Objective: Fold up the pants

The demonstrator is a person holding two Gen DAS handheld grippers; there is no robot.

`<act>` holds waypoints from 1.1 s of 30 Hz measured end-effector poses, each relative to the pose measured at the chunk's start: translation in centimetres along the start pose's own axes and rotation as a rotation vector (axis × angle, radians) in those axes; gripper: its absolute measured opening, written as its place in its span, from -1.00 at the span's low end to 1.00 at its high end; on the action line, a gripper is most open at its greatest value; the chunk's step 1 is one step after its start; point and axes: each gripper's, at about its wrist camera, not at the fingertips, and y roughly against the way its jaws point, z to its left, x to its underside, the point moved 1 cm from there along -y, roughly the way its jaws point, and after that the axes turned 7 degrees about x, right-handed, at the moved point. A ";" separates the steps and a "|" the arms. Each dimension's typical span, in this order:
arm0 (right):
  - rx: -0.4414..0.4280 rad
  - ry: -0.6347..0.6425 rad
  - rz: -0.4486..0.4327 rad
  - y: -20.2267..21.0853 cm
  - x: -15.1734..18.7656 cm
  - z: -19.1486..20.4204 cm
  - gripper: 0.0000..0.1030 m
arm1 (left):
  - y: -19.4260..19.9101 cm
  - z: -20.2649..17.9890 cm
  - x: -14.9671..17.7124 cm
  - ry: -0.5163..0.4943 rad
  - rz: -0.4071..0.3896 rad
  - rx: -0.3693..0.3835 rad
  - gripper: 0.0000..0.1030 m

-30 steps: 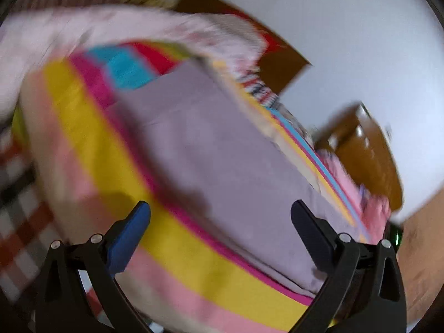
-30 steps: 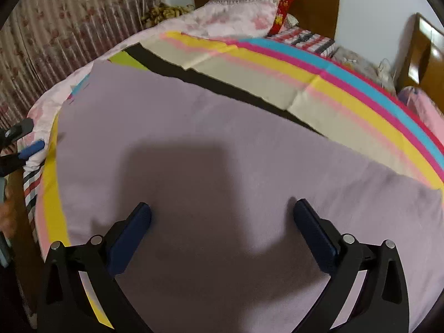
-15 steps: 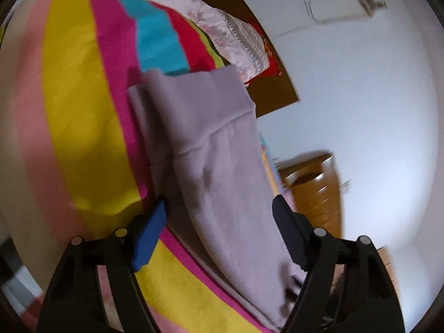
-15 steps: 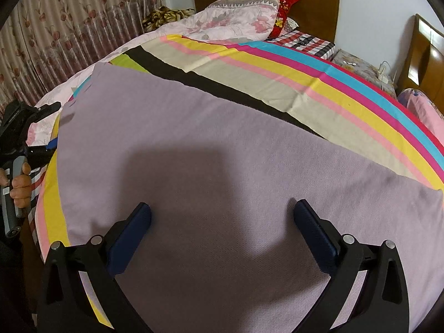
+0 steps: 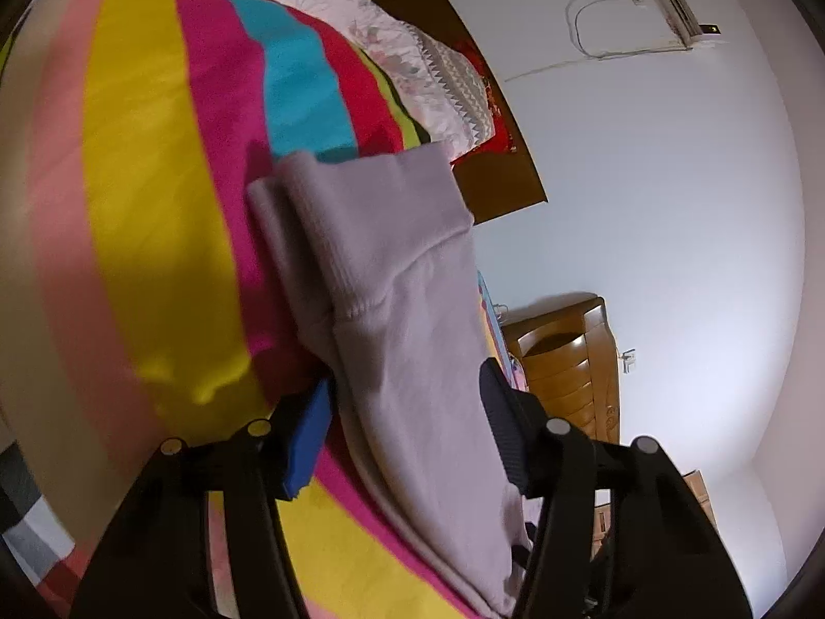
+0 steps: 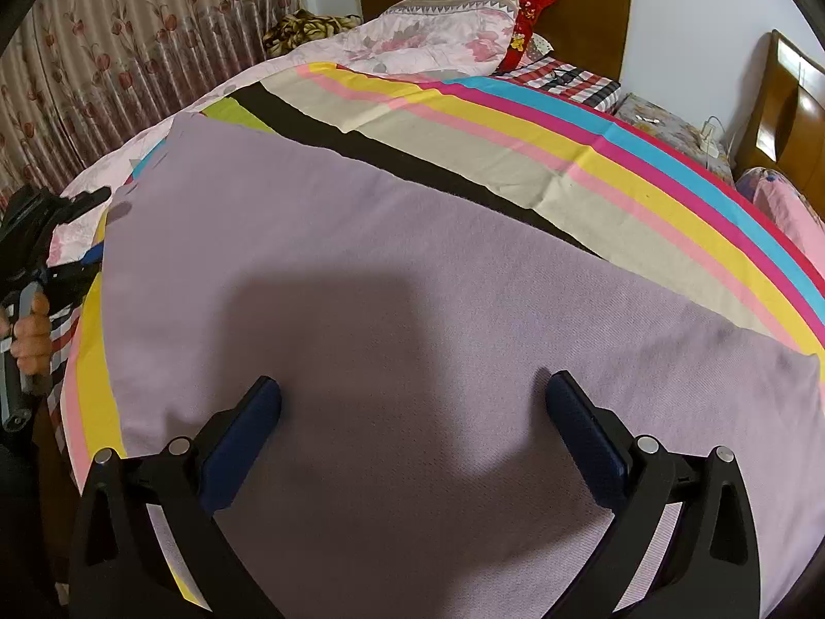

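Note:
The lilac pants point(image 6: 392, 278) lie spread flat on a striped bedspread point(image 6: 593, 155). In the left wrist view their cuffed end point(image 5: 392, 268) runs between the jaws of my left gripper point(image 5: 407, 407), which stand on either side of the cloth edge, partly closed but with a gap. My left gripper also shows in the right wrist view point(image 6: 77, 237) at the pants' left end, held by a hand. My right gripper point(image 6: 412, 412) is open and empty, hovering over the middle of the pants.
A wooden headboard point(image 6: 582, 15) with pillows and a floral quilt point(image 6: 428, 36) stands at the far end. A curtain point(image 6: 103, 62) hangs on the left. A wooden cabinet point(image 5: 567, 361) stands by the white wall.
My left gripper has swung in to the pants' end, tilted, and narrowed its jaws around the cloth edge. My right gripper has stayed nearly still above the pants.

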 end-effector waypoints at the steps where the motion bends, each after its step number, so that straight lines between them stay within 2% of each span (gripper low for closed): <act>1: 0.000 0.000 0.000 0.0 0.0 0.0 0.92 | -0.3 0.4 -0.1 0.002 -0.003 -0.004 0.08; 5: 0.000 0.001 0.000 0.0 0.0 0.0 0.92 | 0.4 2.4 -0.5 0.043 -0.066 0.104 -0.01; 8: -0.001 0.000 -0.001 0.0 0.0 0.0 0.92 | 0.9 2.8 -0.9 0.028 -0.110 0.113 -0.01; 10: -0.001 0.000 -0.001 0.0 0.0 0.0 0.92 | 0.9 2.4 -0.6 -0.003 -0.103 0.084 0.00; 13: -0.001 0.001 -0.001 -0.1 0.0 0.0 0.92 | 0.4 1.4 0.7 -0.084 -0.027 0.050 0.06; 15: 0.000 0.001 -0.001 -0.1 0.0 0.0 0.92 | 0.4 0.9 0.9 -0.111 0.013 0.076 0.03; 16: 0.000 0.001 -0.001 -0.1 0.0 0.0 0.92 | 0.4 0.7 0.7 -0.117 0.018 0.116 0.03; 18: -0.001 0.001 -0.001 -0.1 0.0 0.0 0.92 | 0.6 0.5 0.2 -0.114 -0.006 0.187 0.03; 19: 0.000 0.001 -0.001 -0.1 0.0 0.0 0.92 | 0.7 0.7 -0.3 -0.107 -0.024 0.192 0.03; 21: 0.000 0.002 -0.001 -0.1 0.0 0.0 0.92 | 0.6 1.2 -1.2 -0.097 -0.080 0.149 0.25; 22: 0.000 0.003 0.000 -0.1 -0.1 0.0 0.92 | 0.3 1.7 -1.6 -0.084 -0.084 0.150 0.26; 24: -0.005 0.002 0.005 0.0 -0.3 0.0 0.92 | -0.2 1.6 -1.9 -0.093 -0.065 0.153 0.43; 25: -0.025 0.003 0.009 0.2 -0.5 0.1 0.92 | -0.6 0.9 -1.8 -0.126 -0.046 0.144 0.52; 26: -0.068 0.008 0.009 0.5 -1.1 0.5 0.92 | -0.7 0.3 -1.6 -0.161 -0.023 0.143 0.80; 27: -0.095 0.019 -0.004 0.8 -1.7 1.1 0.92 | -1.0 -0.6 -1.1 -0.214 0.012 0.132 0.97; 28: -0.108 0.047 -0.031 1.2 -2.7 2.1 0.92 | -1.6 -1.5 -0.6 -0.270 0.043 0.084 0.97; 30: -0.116 0.106 -0.053 1.2 -3.9 3.7 0.92 | -2.2 -2.0 0.0 -0.330 0.055 0.008 0.90; 31: -0.114 0.145 -0.041 0.7 -4.6 4.7 0.92 | -2.3 -2.0 0.0 -0.326 0.048 -0.006 0.80; 32: -0.112 0.163 -0.023 0.2 -4.9 5.2 0.92 | -2.1 -1.5 -0.4 -0.293 0.027 -0.021 0.46; 33: -0.115 0.177 -0.011 -0.2 -5.1 5.7 0.92 | -1.5 -0.7 -0.8 -0.241 0.006 -0.018 -0.02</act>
